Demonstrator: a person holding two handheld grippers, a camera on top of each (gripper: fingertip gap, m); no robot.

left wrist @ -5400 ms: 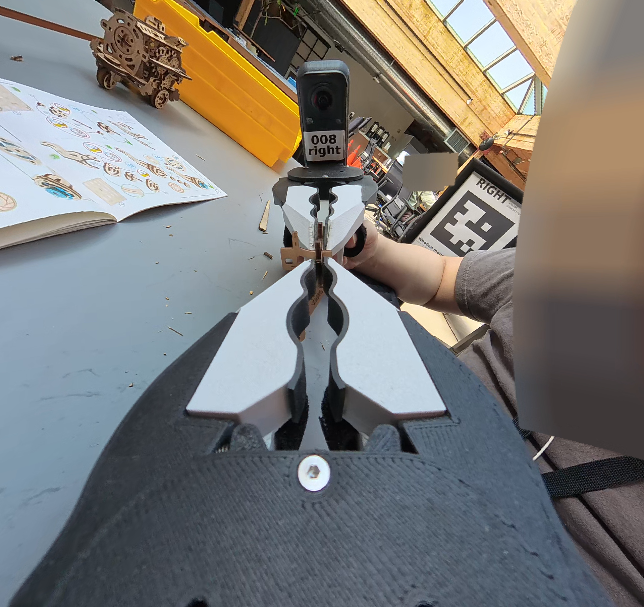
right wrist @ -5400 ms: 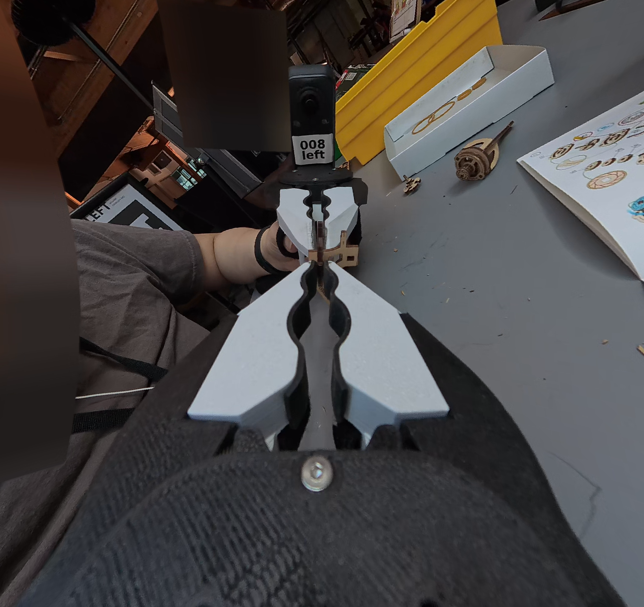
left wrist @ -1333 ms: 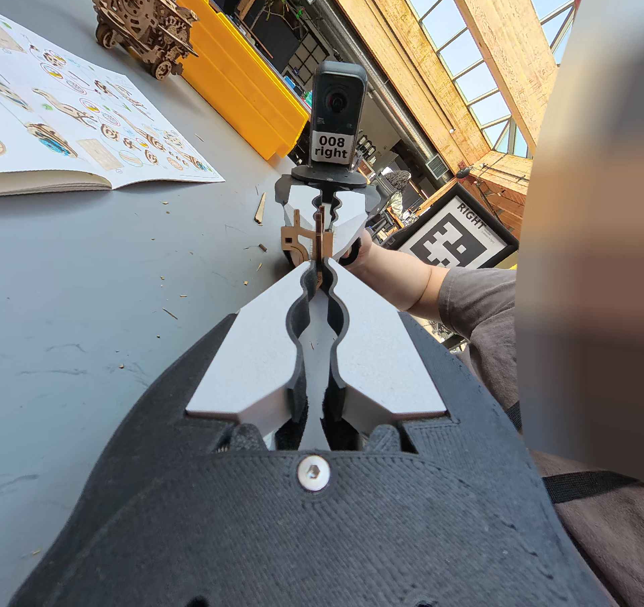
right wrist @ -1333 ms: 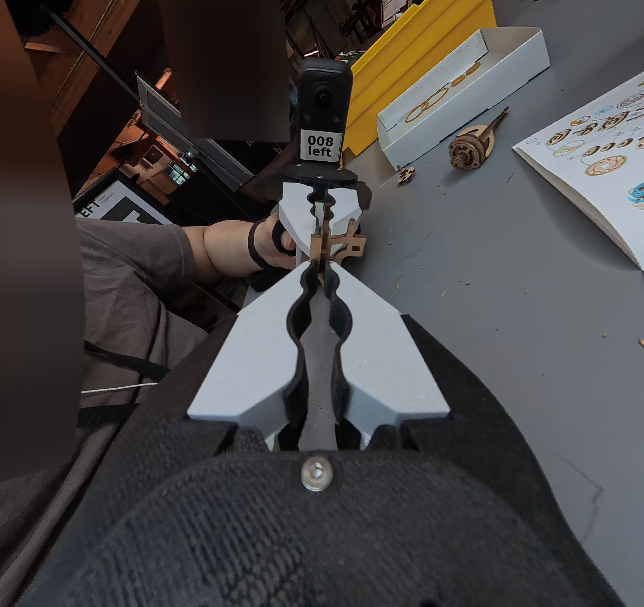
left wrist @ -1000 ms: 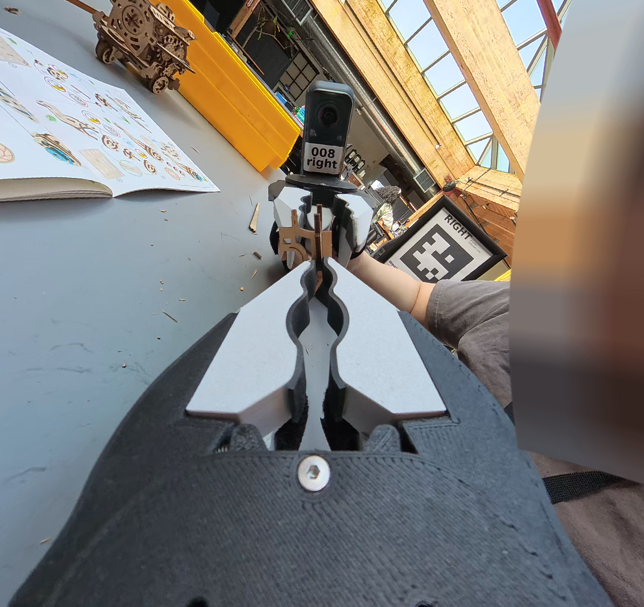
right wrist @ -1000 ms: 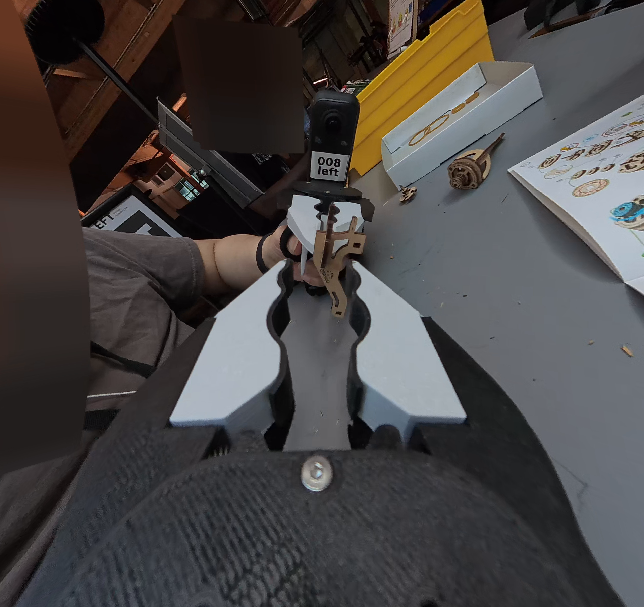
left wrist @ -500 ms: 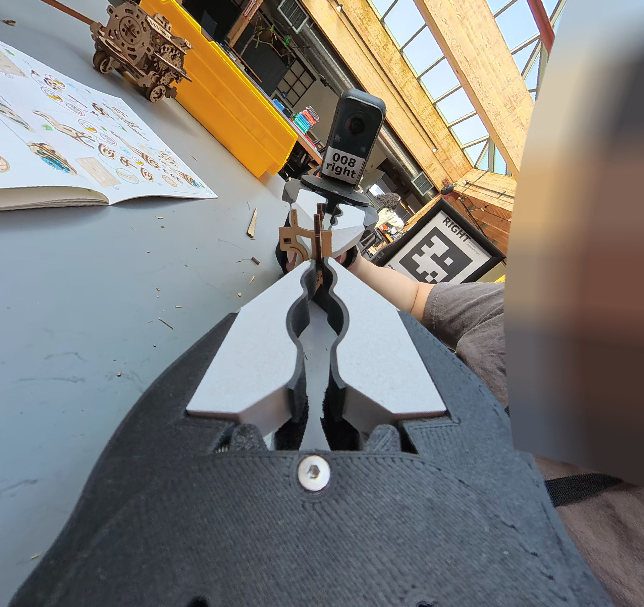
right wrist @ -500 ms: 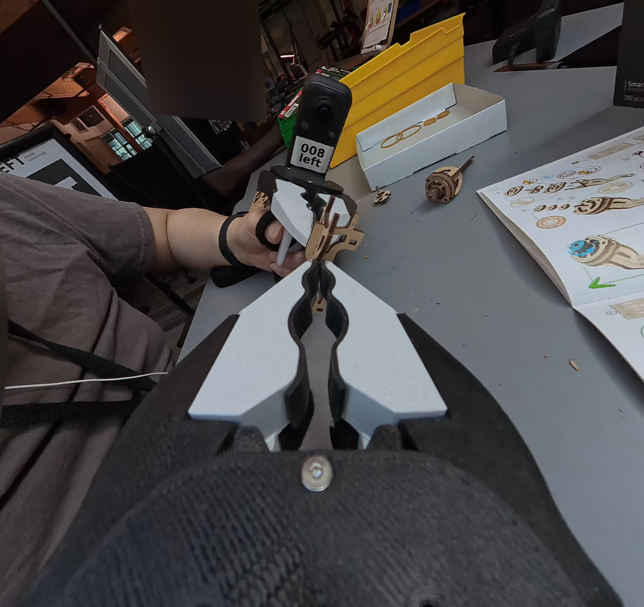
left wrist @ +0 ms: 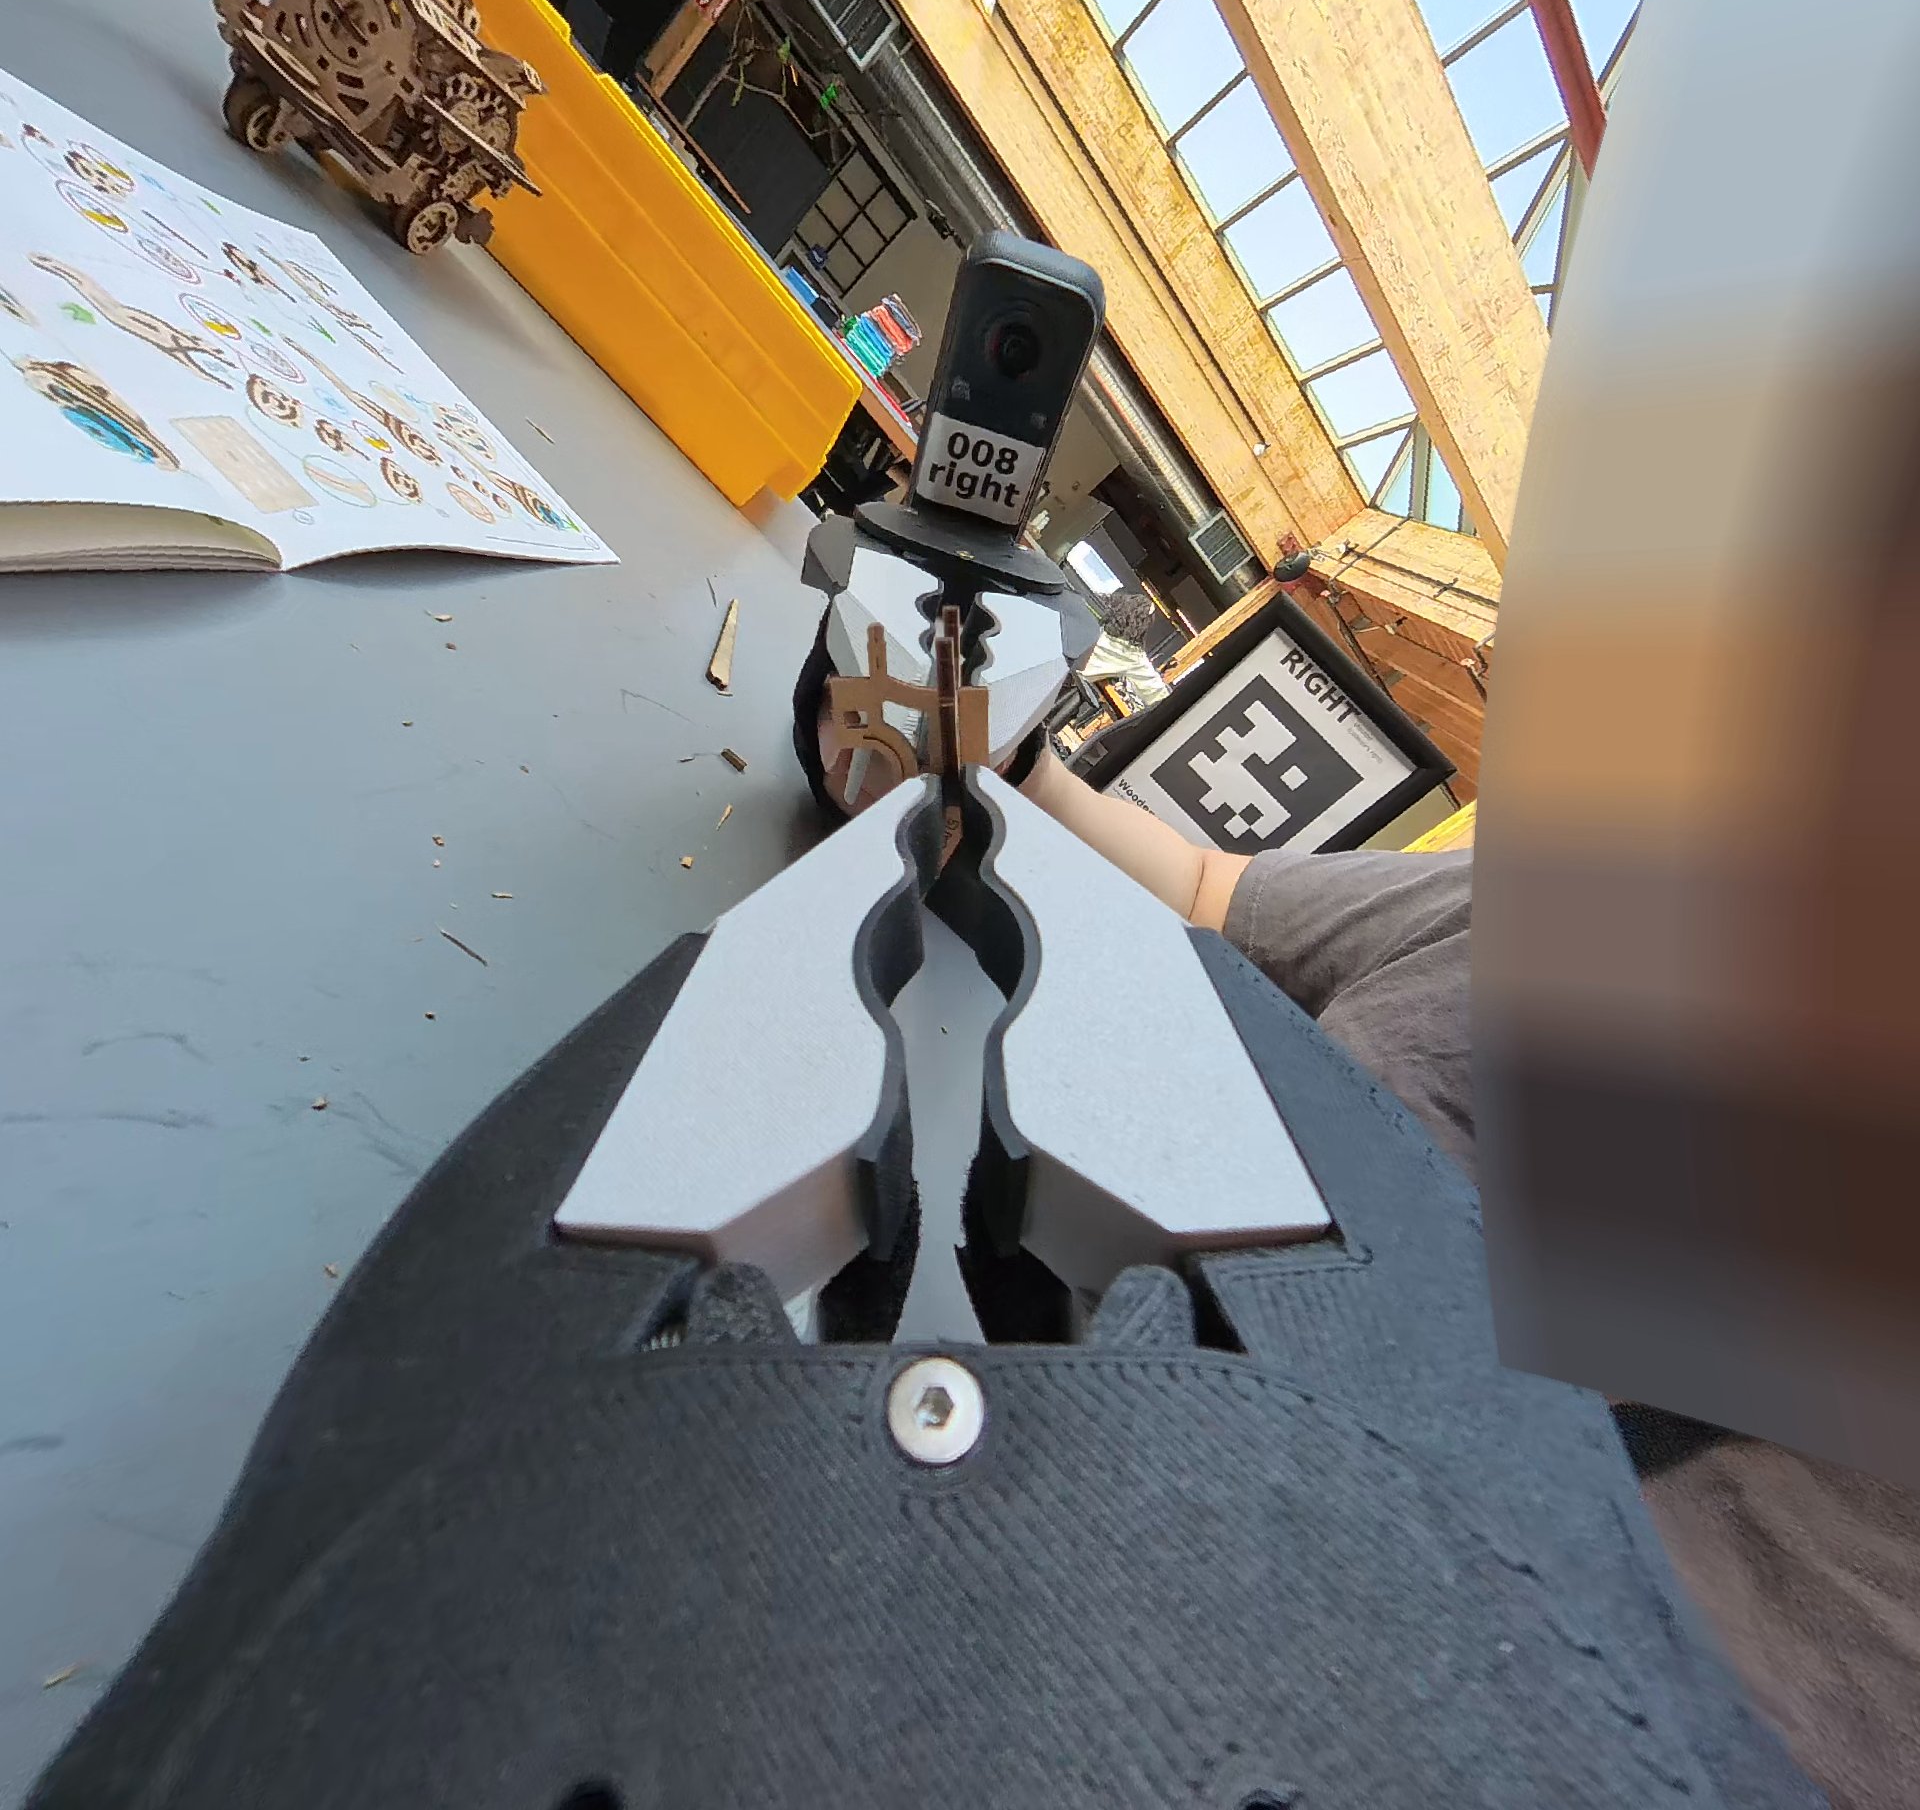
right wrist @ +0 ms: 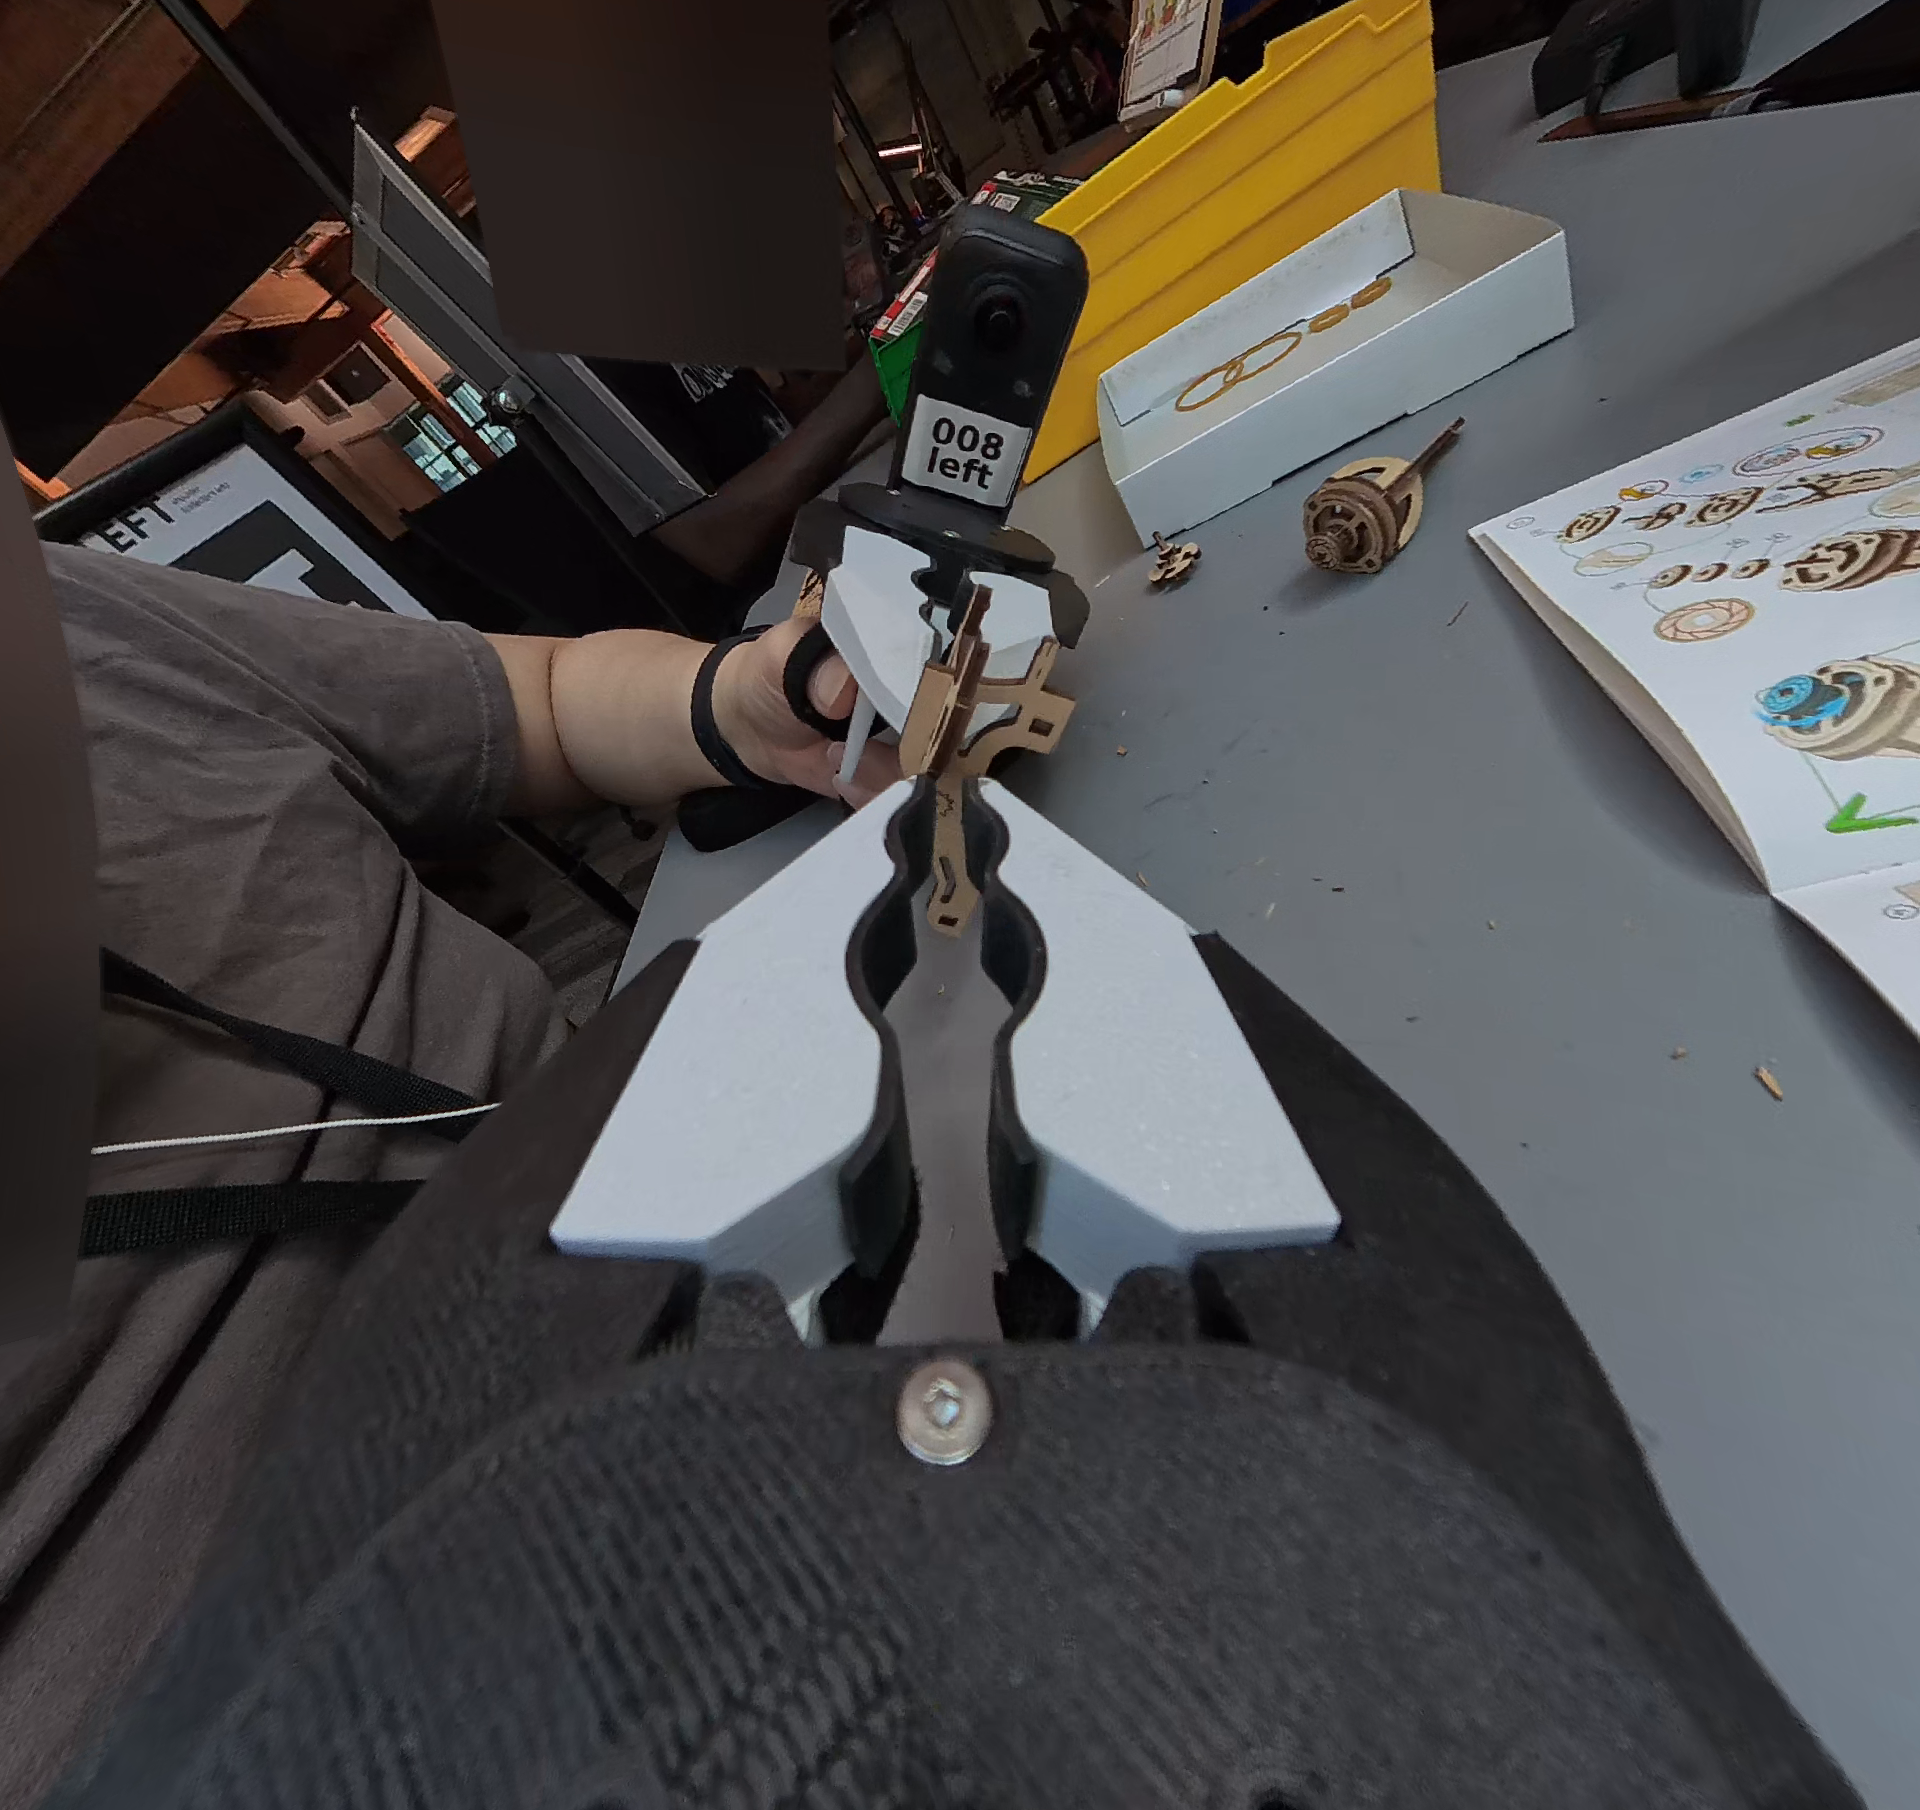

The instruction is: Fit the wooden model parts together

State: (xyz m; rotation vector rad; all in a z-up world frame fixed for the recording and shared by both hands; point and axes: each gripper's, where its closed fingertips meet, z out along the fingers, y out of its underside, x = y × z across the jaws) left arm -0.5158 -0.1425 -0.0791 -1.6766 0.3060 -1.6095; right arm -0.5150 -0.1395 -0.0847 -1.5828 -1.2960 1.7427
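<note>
- Left wrist view: the left hand-held gripper sits mid-frame with its jaws drawn nearly together, pinching a thin wooden strip that stands on edge at the tips.
- Straight ahead, the right hand-held gripper faces it tip to tip, and a flat notched piece crosses the strip at right angles. Held nose to nose like this, I judge, the slots can be lined up and pressed home.
- At upper left a finished wooden model stands on the grey table beside a yellow bin; what the bin holds is hidden. An open booklet lies at left, presumably kept in sight as a guide.
- Right wrist view: the right hand-held gripper, jaws almost closed, clamps the strip, whose lower end hangs down between the jaws.
- The left hand-held gripper meets it from above centre, and the notched piece juts right from the joint, tilted. Both parts are held off the table, so the join looks not yet square.
- At upper right a white tray holds a few thin wooden rings. Just in front lie a round gear assembly and a tiny loose part.
- The yellow bin behind it shows no contents from here.
</note>
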